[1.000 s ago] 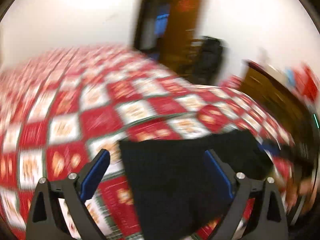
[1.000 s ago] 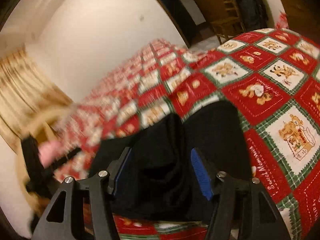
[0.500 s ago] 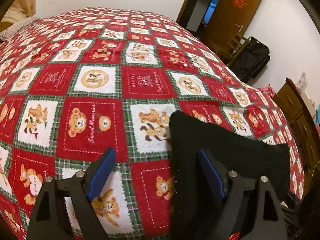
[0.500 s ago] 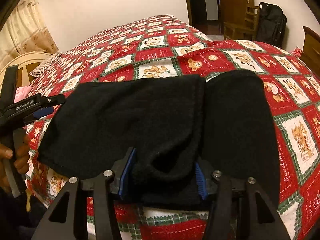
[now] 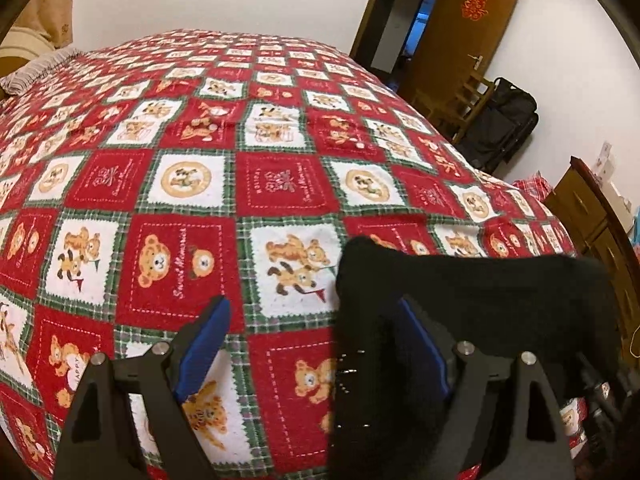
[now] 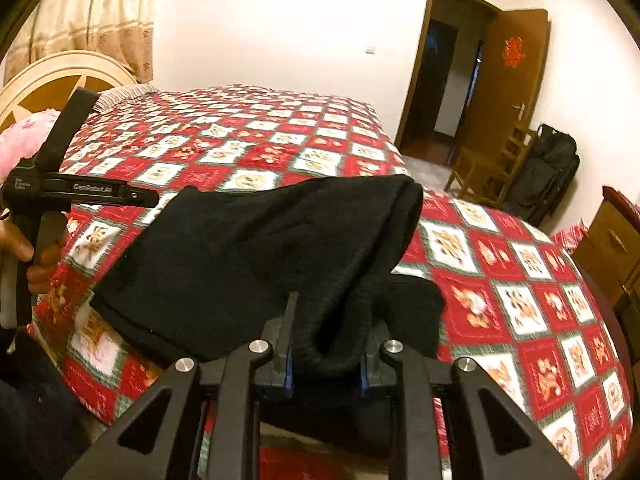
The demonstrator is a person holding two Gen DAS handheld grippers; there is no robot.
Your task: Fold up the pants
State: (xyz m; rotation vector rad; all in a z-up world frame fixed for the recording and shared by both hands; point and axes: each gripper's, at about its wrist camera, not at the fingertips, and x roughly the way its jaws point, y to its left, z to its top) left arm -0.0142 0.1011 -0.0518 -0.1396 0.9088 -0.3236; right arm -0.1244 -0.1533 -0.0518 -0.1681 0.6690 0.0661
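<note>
Black pants (image 6: 256, 248) lie folded on the red, white and green bear quilt (image 6: 520, 264) near the bed's front edge. My right gripper (image 6: 325, 344) is shut on a thick bunched fold of the pants and lifts that part above the quilt. My left gripper (image 5: 316, 344) is open; its right finger (image 5: 424, 356) rests over the pants' left end (image 5: 460, 292), its left finger over bare quilt (image 5: 168, 184). The left gripper also shows in the right wrist view (image 6: 80, 196), held by a hand at the pants' left end.
A wooden door (image 6: 504, 92), chair (image 6: 492, 168) and black suitcase (image 6: 552, 176) stand beyond the bed on the right. A wooden dresser (image 5: 600, 224) is at the right edge. A headboard (image 6: 56, 84) and pink pillow (image 6: 24, 136) are at the far left.
My right gripper has closed on the bunched fold and raised it off the quilt. My left gripper has stayed open at the pants' left end, shifting only slightly.
</note>
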